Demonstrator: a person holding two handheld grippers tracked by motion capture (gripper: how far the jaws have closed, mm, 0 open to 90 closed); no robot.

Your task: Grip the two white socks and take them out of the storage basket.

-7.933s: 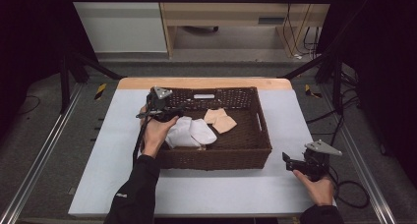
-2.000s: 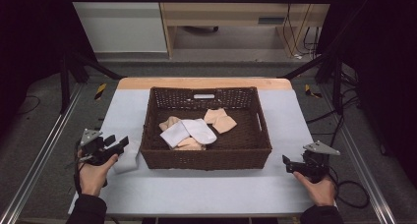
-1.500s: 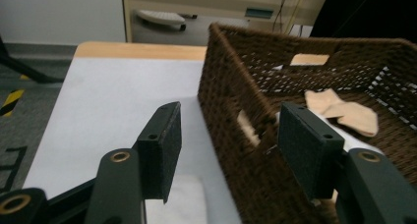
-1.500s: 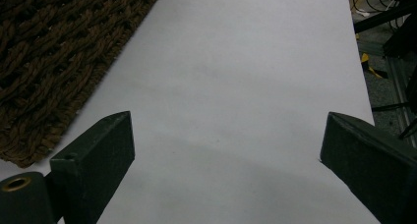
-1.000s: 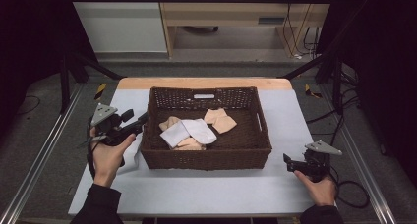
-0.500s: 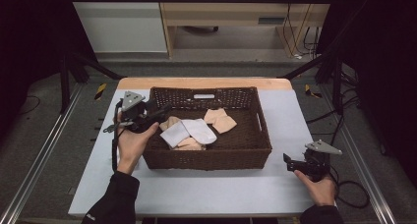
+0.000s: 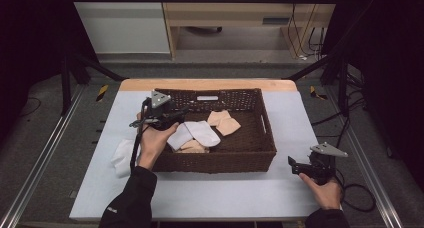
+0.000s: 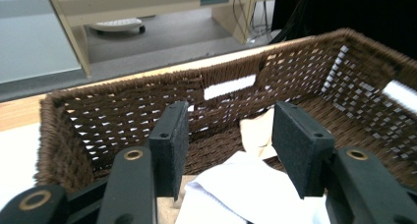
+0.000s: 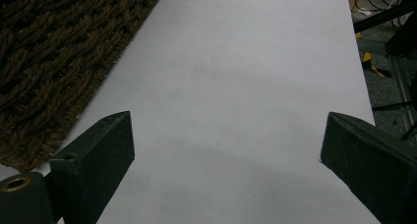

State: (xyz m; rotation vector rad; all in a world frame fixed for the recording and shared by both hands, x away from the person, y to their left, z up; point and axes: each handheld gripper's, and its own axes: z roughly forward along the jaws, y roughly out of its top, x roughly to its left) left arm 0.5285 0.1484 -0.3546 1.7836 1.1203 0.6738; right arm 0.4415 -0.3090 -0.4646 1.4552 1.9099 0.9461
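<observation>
A crumpled white cloth [image 8: 246, 187] is lying in the wicker basket [image 8: 113, 111], just below and between the left gripper's [image 8: 231, 140] parted jaws, overlapping a beige cloth [image 8: 258, 130] farther ahead.

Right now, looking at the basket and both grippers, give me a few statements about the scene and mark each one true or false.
1. The left gripper is over the wicker basket. True.
2. The left gripper grips a white cloth. False: its jaws, which have just been closing, stand apart above the cloth, with nothing pinched.
3. The right gripper is inside the basket. False: it sits over the table, to the basket's right.
4. A white cloth on the table lies left of the basket. True.
5. The right gripper is open. True.
</observation>
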